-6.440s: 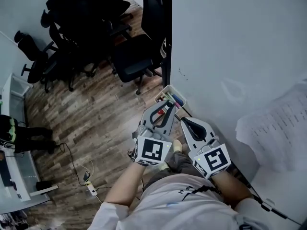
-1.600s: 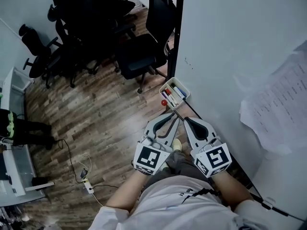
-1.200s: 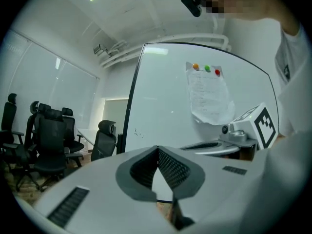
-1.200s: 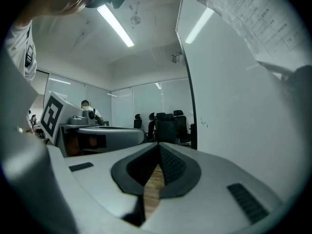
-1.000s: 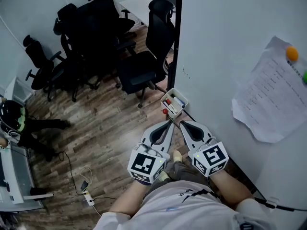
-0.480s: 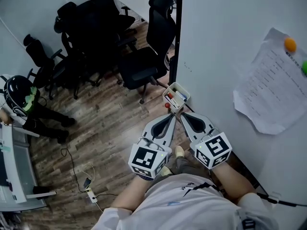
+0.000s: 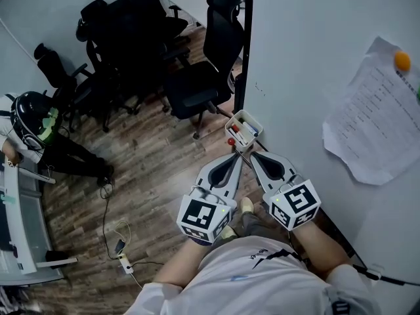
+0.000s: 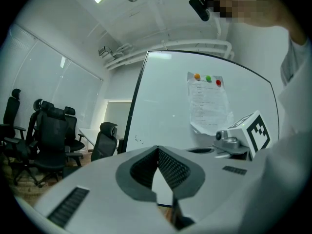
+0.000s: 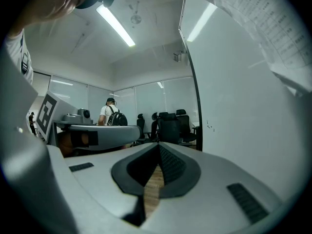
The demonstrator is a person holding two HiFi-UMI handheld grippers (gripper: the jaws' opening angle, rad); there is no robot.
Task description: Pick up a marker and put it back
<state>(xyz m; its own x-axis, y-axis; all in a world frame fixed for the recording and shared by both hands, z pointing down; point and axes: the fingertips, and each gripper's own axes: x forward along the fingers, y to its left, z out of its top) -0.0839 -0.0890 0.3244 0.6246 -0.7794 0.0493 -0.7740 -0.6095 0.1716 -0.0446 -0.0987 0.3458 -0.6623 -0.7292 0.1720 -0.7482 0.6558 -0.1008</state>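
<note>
Both grippers are empty. The left gripper (image 7: 236, 157) has its jaws pressed together, the ribbed pads meeting at the tip with nothing between them, as its own view shows. The right gripper (image 7: 253, 157) is clenched the same way, with only floorboards showing through the slit below its pads.

The two sit side by side with their tips nearly touching. They point at the marker tray (image 7: 254, 119), which hangs at the lower edge of the whiteboard (image 7: 315, 58) just ahead of them. The markers (image 7: 241, 131) lie inside that tray. A red-capped one (image 7: 231, 141) sticks out at the end nearest the left gripper's tip, close to it but not touching.

With every marker in the tray and neither gripper holding anything, the scene fits either end of the task: a marker already returned, or none lifted yet. These views alone do not settle which. If the pick is still to come, a gripper must first open, reach into the tray and close on a marker.
</note>
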